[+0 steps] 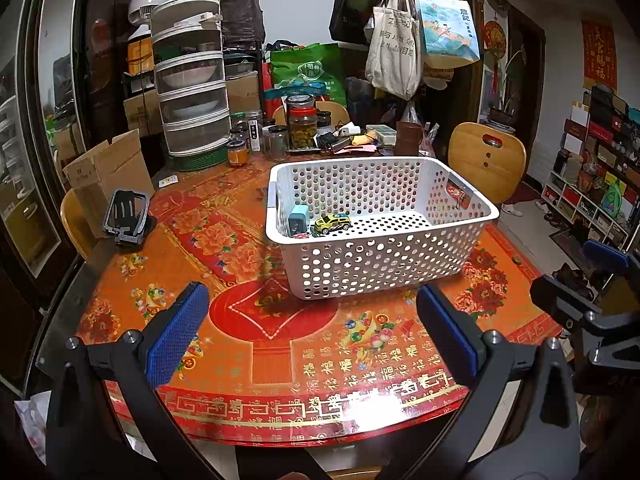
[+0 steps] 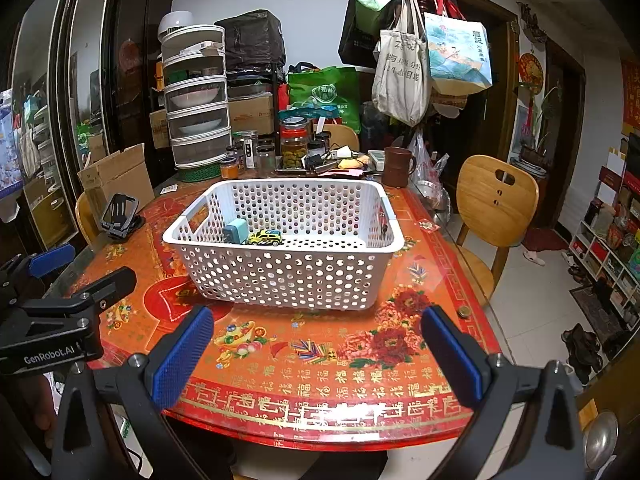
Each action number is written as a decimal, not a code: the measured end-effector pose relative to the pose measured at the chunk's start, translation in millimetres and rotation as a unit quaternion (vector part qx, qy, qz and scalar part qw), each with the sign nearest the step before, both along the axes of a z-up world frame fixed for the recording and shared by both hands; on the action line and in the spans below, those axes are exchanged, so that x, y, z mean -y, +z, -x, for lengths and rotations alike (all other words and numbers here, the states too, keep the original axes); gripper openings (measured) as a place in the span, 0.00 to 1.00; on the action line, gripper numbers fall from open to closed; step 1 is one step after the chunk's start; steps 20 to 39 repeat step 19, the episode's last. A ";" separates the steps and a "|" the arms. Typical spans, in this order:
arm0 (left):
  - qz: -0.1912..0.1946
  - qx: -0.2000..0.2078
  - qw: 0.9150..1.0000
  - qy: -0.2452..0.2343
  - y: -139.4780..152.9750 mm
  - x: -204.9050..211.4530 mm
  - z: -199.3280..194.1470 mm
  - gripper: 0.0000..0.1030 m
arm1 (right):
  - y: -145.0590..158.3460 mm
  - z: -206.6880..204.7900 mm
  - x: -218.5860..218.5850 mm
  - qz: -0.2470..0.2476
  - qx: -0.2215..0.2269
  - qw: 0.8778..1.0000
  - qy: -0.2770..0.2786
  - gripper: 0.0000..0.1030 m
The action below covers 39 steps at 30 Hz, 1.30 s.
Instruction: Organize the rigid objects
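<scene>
While level above the table (image 2: pixel 280 364), left hand-held gripper (image 1: pixel 312 332) wide, empty, right hand-held gripper (image 2: pixel 316 344) likewise

White perforated basket (image 2: pixel 288 276); yellow toy car (image 2: pixel 265 237); red-orange floral tablecloth (image 2: pixel 320 360); blue-padded tongs (image 2: pixel 316 354).

On the table (image 2: pixel 280 360) ahead of me sits the basket (image 2: pixel 288 280); inside it, at its left end, the toy car (image 2: pixel 265 238) lies right of the small box (image 2: pixel 235 231).

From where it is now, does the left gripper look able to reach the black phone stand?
Probably yes. The left gripper is open and empty, and the black phone stand sits alone on bare tablecloth, left of the white basket, with nothing between.
</scene>
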State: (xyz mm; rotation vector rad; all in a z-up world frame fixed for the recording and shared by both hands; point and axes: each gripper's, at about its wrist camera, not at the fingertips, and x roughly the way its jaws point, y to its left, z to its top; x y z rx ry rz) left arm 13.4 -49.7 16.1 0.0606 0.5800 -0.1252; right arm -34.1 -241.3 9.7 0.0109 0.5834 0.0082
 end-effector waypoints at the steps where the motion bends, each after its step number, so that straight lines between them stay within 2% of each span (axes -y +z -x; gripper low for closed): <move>1: 0.000 0.000 1.000 0.000 -0.3 0.4 0.2 1.00 | -0.1 0.5 0.0 0.000 0.000 1.000 0.000 1.00; 39: 0.000 -0.001 1.000 -0.001 -1.7 0.9 -0.4 1.00 | -1.2 0.0 -1.0 0.002 -0.002 1.000 0.002 1.00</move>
